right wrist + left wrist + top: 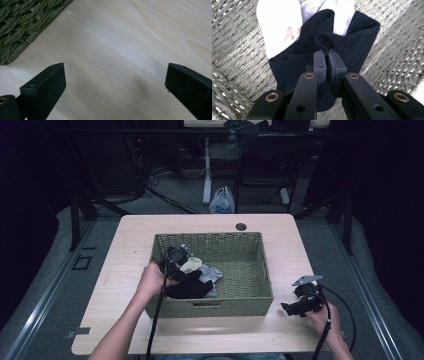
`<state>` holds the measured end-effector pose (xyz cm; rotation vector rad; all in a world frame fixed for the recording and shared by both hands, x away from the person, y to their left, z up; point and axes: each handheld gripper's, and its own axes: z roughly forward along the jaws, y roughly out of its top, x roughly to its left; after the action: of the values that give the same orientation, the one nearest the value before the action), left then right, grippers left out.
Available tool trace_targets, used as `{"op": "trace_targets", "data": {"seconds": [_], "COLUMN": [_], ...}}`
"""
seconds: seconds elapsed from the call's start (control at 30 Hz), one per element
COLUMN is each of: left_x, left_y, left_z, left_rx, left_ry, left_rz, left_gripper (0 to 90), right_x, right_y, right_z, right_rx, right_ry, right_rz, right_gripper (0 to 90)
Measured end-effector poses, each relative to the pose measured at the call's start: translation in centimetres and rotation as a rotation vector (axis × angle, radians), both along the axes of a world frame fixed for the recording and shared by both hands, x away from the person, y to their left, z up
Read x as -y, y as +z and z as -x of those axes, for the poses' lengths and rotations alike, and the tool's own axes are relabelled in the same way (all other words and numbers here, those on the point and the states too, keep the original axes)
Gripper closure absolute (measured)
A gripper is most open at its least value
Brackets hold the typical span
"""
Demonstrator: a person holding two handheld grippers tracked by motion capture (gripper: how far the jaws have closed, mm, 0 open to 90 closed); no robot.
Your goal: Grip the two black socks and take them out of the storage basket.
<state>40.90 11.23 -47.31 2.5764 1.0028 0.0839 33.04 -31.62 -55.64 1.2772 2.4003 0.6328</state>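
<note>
A black sock (342,45) lies in the woven green basket (240,242), partly on top of a cream sock (278,27) and a pale grey one (312,7). My left gripper (329,53) is shut on a raised fold of the black sock. In the high view the left gripper (181,270) sits inside the basket's left half, over the black sock (192,290). My right gripper (115,82) stands open above bare wood, nothing between its jaws. It rests on the table right of the basket in the high view (292,309).
The basket's woven wall (22,27) lies just left of the right gripper. A light wooden table (130,240) carries the basket, with a round cable hole (241,226) at its far edge. Cables trail from both grippers toward the near edge.
</note>
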Motion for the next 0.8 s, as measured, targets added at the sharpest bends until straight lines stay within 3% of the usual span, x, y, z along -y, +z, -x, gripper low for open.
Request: {"op": "trace_targets", "data": {"seconds": [0.4, 0.8], "left_x": [-0.9, -1.1], "left_y": [2.9, 6.1], "left_z": [0.9, 1.7], "left_rx": [0.039, 0.085], "left_ry": [-0.009, -0.034], "left_rz": [0.056, 0.081], "left_gripper": [85.4, 85.6], "right_x": [0.0, 0.0], "right_y": [0.0, 0.0], "right_z": [0.0, 0.0], "right_rx": [0.005, 0.007], "right_ry": [-0.005, -0.004], "right_rz": [-0.003, -0.012], "right_gripper": [2.8, 2.7]}}
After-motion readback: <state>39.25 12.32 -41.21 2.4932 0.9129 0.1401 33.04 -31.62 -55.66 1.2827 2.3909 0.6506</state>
